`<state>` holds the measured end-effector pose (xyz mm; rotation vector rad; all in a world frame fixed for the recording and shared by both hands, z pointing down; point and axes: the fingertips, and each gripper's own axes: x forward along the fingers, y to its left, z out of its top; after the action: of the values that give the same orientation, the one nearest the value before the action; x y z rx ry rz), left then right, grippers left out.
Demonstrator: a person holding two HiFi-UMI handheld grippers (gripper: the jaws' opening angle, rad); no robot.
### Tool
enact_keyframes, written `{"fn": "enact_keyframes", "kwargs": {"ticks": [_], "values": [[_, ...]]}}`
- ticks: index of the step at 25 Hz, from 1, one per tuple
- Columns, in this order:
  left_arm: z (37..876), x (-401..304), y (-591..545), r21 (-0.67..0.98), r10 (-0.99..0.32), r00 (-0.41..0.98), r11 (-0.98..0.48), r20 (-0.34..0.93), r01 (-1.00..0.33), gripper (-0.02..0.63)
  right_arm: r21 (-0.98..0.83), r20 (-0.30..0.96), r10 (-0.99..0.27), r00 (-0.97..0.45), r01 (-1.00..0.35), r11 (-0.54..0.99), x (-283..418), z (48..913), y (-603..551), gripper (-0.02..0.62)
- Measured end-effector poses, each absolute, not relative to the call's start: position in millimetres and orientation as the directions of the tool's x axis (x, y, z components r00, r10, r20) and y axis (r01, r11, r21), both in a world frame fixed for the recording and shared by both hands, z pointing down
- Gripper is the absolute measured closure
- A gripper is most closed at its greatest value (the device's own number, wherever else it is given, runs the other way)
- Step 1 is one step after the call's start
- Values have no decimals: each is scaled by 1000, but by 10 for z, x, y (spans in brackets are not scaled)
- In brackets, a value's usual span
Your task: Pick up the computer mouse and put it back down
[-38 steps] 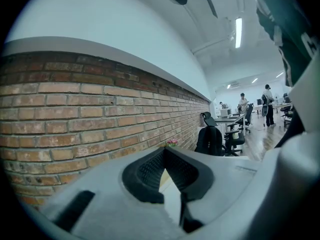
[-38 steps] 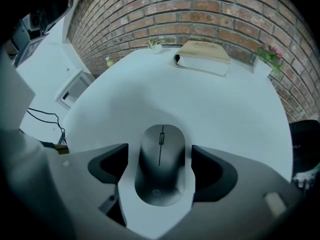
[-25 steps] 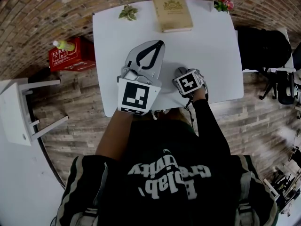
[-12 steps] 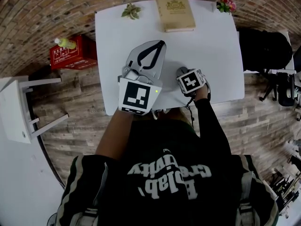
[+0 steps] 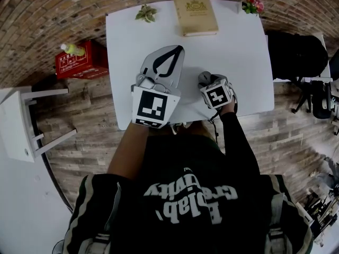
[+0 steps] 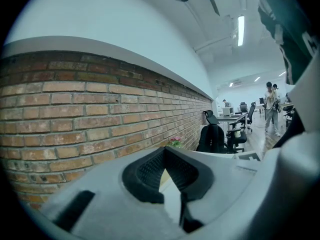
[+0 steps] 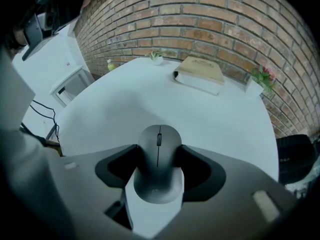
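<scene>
A grey computer mouse lies on the white table, and the black pads of my right gripper press on both its sides. Those jaws have just been closing on it. In the head view the mouse peeks out past the right gripper near the table's front edge. My left gripper hovers over the table to the left of it. Its tips meet with nothing between them. In the left gripper view the left gripper points level at the brick wall.
A tan book lies at the table's far edge between a small green plant and pink flowers. A red box and a white stool stand on the floor at left, a black chair at right.
My right gripper has tipped a little steeper over the mouse, and more of the mouse shows past it. The left gripper has stayed where it was.
</scene>
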<state>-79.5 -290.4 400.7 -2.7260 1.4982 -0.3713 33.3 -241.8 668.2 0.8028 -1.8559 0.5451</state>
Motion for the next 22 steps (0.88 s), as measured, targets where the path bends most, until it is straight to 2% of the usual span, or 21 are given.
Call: {"fn": "enact_keyframes", "kwargs": {"ticks": [6, 22], "values": [[3989, -794, -2925, -134, -841, 501, -531, 202, -837, 600, 3, 850, -406, -335, -768, 640, 345, 6311, -2690, 310], [3763, -778, -2960, -161, -873, 458, -482, 166, -861, 600, 81, 519, -754, -402, -855, 512, 521, 4835, -3235, 311]]}}
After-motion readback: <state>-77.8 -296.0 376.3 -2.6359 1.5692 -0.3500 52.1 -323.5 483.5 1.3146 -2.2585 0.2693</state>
